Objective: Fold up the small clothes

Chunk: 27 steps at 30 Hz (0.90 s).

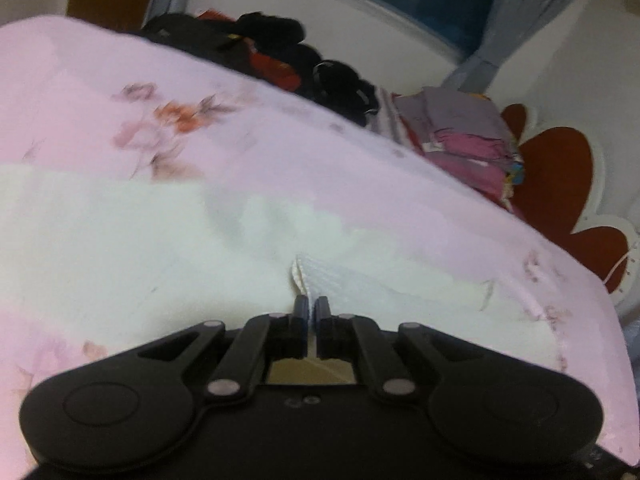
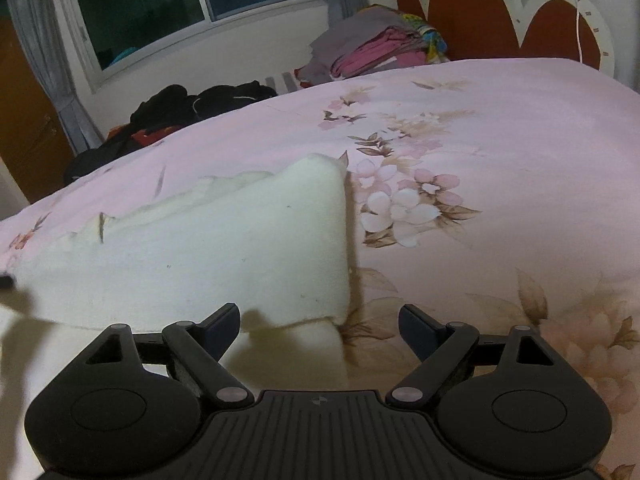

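Observation:
A small white garment point(image 1: 120, 240) lies spread on the pink flowered bedsheet point(image 1: 280, 152). My left gripper point(image 1: 311, 306) is shut on a pinched edge of this white cloth, which sticks up just beyond the fingertips. In the right wrist view the same white garment point(image 2: 224, 248) has one layer lifted and folded over, its right edge raised. My right gripper point(image 2: 320, 320) is open, its fingers wide apart over the garment's near right corner, with nothing pressed between them.
A heap of dark and red clothes point(image 1: 280, 56) lies along the far side of the bed. A stack of folded grey and pink clothes point(image 2: 376, 44) sits near the red and white headboard point(image 2: 520, 16). A window point(image 2: 168, 8) is behind.

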Available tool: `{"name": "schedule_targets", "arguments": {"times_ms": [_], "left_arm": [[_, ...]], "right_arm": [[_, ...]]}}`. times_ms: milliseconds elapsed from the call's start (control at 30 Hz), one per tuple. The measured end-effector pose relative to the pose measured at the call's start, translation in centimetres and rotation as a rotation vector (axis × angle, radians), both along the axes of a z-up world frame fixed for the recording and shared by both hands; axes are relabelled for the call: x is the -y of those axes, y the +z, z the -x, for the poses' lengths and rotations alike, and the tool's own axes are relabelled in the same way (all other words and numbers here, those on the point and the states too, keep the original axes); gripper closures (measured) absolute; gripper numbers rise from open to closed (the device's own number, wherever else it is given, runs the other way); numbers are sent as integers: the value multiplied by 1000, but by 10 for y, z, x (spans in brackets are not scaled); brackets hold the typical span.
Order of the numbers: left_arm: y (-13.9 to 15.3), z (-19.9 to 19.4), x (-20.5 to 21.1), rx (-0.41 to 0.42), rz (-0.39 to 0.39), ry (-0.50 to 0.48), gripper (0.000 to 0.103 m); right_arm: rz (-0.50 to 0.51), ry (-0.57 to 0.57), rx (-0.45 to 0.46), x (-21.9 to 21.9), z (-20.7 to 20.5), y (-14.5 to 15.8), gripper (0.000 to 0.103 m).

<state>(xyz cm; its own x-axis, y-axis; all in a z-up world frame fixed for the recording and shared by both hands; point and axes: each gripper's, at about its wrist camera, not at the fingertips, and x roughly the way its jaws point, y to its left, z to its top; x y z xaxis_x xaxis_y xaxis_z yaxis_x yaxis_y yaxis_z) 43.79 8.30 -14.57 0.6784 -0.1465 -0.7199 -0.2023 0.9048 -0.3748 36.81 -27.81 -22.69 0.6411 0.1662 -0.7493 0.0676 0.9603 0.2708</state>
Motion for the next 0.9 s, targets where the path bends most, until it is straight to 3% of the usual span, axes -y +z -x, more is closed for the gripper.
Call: {"name": "schedule_targets", "arguments": {"times_ms": [133,167,200,300,333,367,467,667,767,800,833,867,900], "left_arm": [[-7,0,-12,-12,9,18,100],[-8,1,-12,-13,2,14,100],[-11,4,-12,-22,-3,5,100],[-17,6,-7,-37,-29,-16,100],[-17,6,-5,-35,-40,-20,100],[-19,10,-4,-33,-42,-19,100],[-21,14,-4,-28,-39,-15,100],[-23,14,-3,-36,-67,-19,99],[-18,16,2,-28,-101,-24,88],[-16,18,1,-22,-102,-13,83],[-14,18,0,-15,-100,-1,82],[-12,18,-1,-13,-98,6,82],[-11,19,-2,-10,-96,9,82]], "right_arm": [[10,16,-11,-3,-2,-3,20],[5,18,-13,-3,-2,-4,33],[-6,21,-25,-2,-4,-5,63],[-33,12,-34,-1,-7,-5,70],[-39,10,-37,0,-8,-5,88],[-36,-1,-41,2,-8,-4,89],[-15,-31,-57,9,-4,-6,89],[-23,19,-93,13,-2,2,89],[-13,5,-23,18,-2,18,86],[-19,0,-7,20,-7,21,68],[-27,-7,3,22,-14,23,37],[-26,-12,13,23,-21,24,27],[-26,-9,24,23,-28,23,24]]}}
